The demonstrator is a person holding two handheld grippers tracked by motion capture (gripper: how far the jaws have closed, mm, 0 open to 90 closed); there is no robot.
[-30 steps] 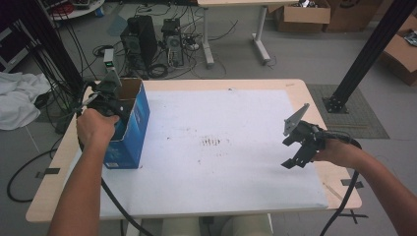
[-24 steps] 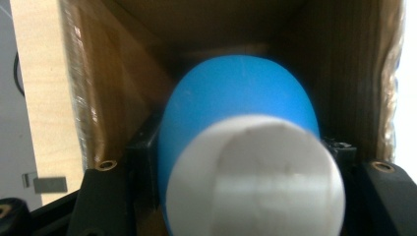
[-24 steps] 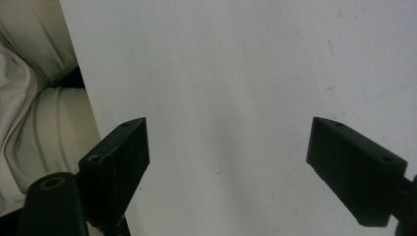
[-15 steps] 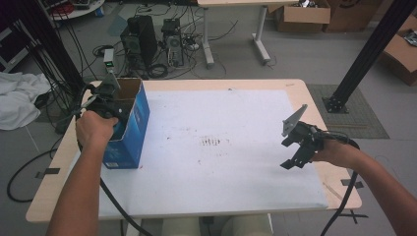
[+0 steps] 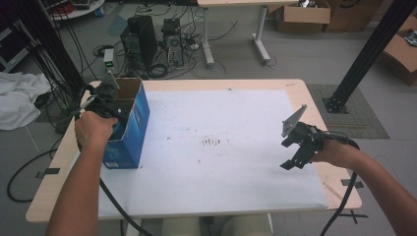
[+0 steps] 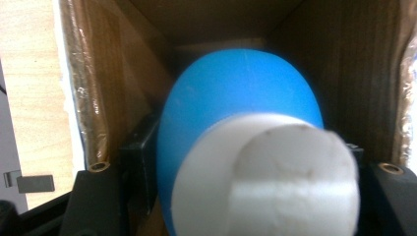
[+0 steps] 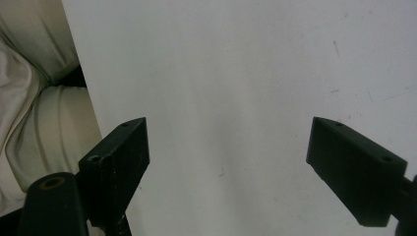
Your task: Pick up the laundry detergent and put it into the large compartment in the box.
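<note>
Right gripper (image 5: 295, 155) near bench (image 5: 246, 201) front-right edge, jaws spread wide, nothing between, hovering over white mat (image 7: 246, 73). Left gripper (image 5: 105, 101) at far-left, reaching down into open blue box (image 5: 129, 135). Jaws pinching blue ball (image 6: 236, 98) with white cap (image 6: 275, 177), inside box between brown cardboard walls.
</note>
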